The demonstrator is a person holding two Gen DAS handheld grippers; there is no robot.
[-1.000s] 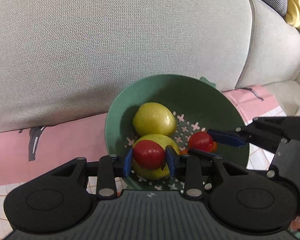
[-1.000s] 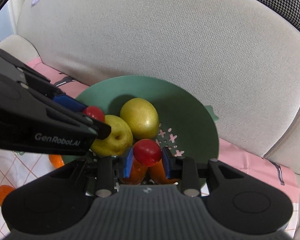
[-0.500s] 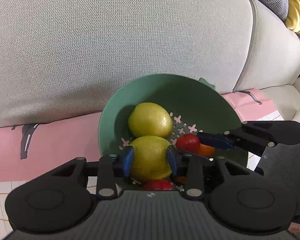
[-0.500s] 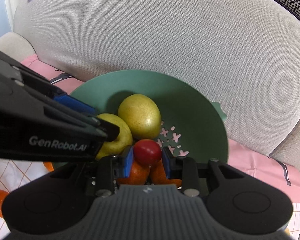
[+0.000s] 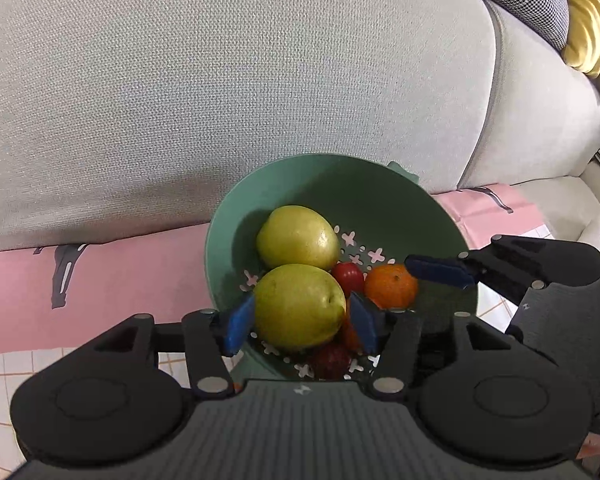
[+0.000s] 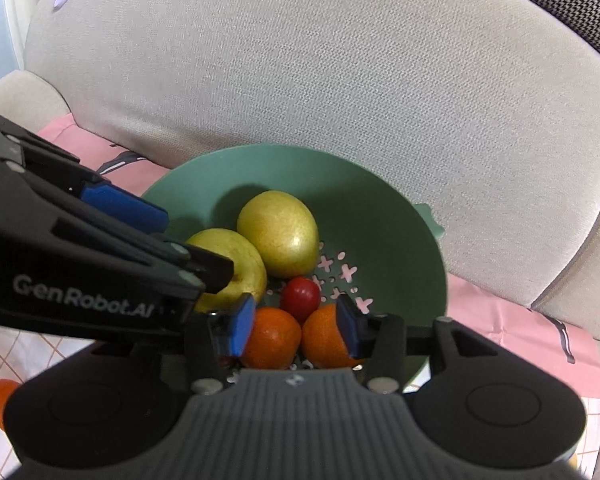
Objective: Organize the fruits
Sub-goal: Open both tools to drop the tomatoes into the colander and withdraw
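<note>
Fruits lie together in a green bowl [image 5: 380, 200] that sits on a pink cloth [image 5: 120, 272] against the grey back cushion of a sofa [image 5: 220, 80]. In the bowl are two yellow-green pears: the far pear [image 5: 298, 237] rests toward the bowl's back wall and touches the near pear [image 5: 300, 306] in front of it. A small red tomato [image 6: 300, 298] sits between the pears and two oranges; the left orange [image 6: 271, 338] and the right orange [image 6: 322, 336] lie side by side at the bowl's near edge. A second red tomato [image 5: 332, 360] lies low at the near rim in the left wrist view, partly hidden by the claw body.

The left claw [image 5: 300, 322] hangs over the bowl's near-left edge, its jaws opening, with the near pear seen between the blue pads [image 5: 238, 322]; the pads do not press on it, so the claw is released. The right claw [image 6: 296, 326] hangs over the near-right edge, its jaws also opening, the two oranges seen between its pads without being gripped, so it is released too.

The bowl's right half and back wall are bare, showing cross-shaped holes in the floor. The cushion rises close behind the far rim, leaving little room there. Another orange [image 6: 2, 400] lies outside the bowl on a white checked cloth [image 6: 28, 356] at the left.
</note>
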